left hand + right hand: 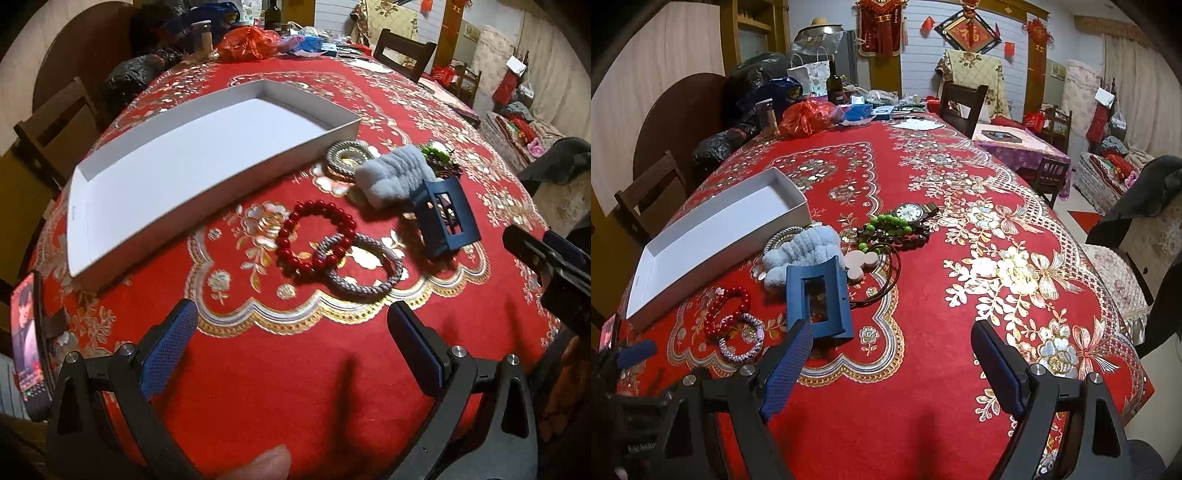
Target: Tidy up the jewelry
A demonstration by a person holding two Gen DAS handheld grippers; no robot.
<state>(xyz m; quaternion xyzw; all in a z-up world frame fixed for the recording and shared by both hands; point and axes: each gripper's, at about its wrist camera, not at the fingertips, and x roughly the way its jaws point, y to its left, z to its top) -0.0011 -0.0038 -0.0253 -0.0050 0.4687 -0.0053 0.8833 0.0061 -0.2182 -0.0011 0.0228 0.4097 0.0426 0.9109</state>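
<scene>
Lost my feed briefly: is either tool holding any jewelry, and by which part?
Nothing is held. The left tool and the right tool are both open and empty above the tablecloth.

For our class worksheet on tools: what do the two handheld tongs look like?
Both tongs, left and right, have black angular frames with silver round bolts. Each carries two flat fingers faced with blue textured pads. No cables or sleeves show.
</scene>
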